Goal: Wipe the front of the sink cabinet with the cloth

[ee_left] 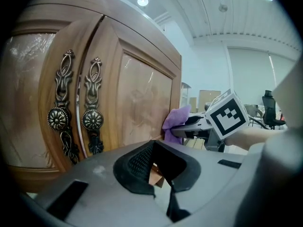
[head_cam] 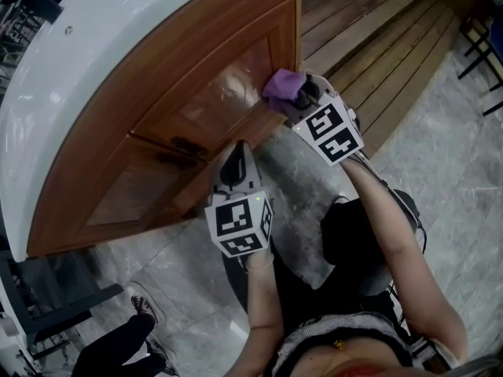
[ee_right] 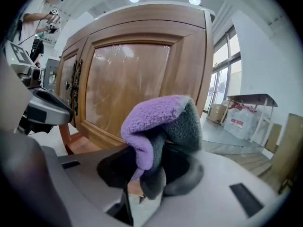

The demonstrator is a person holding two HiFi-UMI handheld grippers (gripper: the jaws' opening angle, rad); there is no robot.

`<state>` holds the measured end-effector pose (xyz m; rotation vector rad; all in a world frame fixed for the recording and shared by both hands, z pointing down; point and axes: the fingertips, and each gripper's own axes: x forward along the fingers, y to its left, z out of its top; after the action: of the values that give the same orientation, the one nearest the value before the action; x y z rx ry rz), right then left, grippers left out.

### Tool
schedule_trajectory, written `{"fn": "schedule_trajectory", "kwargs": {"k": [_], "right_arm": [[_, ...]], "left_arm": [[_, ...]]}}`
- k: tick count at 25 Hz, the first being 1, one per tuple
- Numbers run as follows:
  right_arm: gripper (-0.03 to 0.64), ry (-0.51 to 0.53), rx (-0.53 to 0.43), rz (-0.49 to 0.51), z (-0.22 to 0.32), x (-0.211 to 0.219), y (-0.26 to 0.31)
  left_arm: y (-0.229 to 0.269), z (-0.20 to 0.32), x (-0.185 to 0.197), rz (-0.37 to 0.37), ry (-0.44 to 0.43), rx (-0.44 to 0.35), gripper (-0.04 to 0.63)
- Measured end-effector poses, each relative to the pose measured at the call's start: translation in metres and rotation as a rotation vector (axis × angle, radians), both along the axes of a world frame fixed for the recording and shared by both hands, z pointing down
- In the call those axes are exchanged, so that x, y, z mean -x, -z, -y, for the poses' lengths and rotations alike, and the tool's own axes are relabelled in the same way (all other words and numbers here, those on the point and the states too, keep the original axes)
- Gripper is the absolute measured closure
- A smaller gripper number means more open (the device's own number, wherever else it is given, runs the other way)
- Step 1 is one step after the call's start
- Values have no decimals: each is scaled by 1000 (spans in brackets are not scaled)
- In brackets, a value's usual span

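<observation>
Right gripper (head_cam: pixel 303 94) clamps purple-grey fleece cloth (head_cam: pixel 280 86) at wooden cabinet door (head_cam: pixel 224 96) right edge; left gripper (head_cam: pixel 238 160) closed, empty, facing two ornate dark metal handles (ee_left: pixel 93 120).

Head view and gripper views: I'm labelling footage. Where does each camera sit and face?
Head view: on the person's head, steeply down at the curved brown wooden cabinet front; forearms, left gripper, right gripper show.
Left gripper view: on the left gripper, facing the ornate dark metal handles; own jaws below, right gripper at right.
Right gripper view: on the right gripper, facing the door panel; jaws clamp the fluffy purple cloth.
All share cabinet front and purple cloth.
</observation>
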<state>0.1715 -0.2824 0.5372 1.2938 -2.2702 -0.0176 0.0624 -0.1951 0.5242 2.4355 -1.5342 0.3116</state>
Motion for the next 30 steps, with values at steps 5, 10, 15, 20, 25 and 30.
{"fn": "schedule_trajectory", "kwargs": {"k": [5, 10, 15, 20, 25, 30], "right_arm": [[433, -1, 6, 3, 1, 1, 0], [433, 3, -4, 4, -1, 1, 0], [433, 10, -14, 7, -3, 0, -1], [433, 18, -10, 9, -3, 1, 0], [433, 34, -16, 6, -9, 5, 1], [433, 79, -2, 8, -22, 19, 2]], "left_arm": [[0, 1, 3, 5, 3, -1, 594], [-1, 0, 2, 4, 3, -6, 595], [-4, -2, 1, 0, 2, -2, 595], [-6, -3, 4, -7, 13, 1, 595], [-6, -4, 8, -6, 22, -1, 595], [-6, -5, 10, -13, 27, -1, 595]]}}
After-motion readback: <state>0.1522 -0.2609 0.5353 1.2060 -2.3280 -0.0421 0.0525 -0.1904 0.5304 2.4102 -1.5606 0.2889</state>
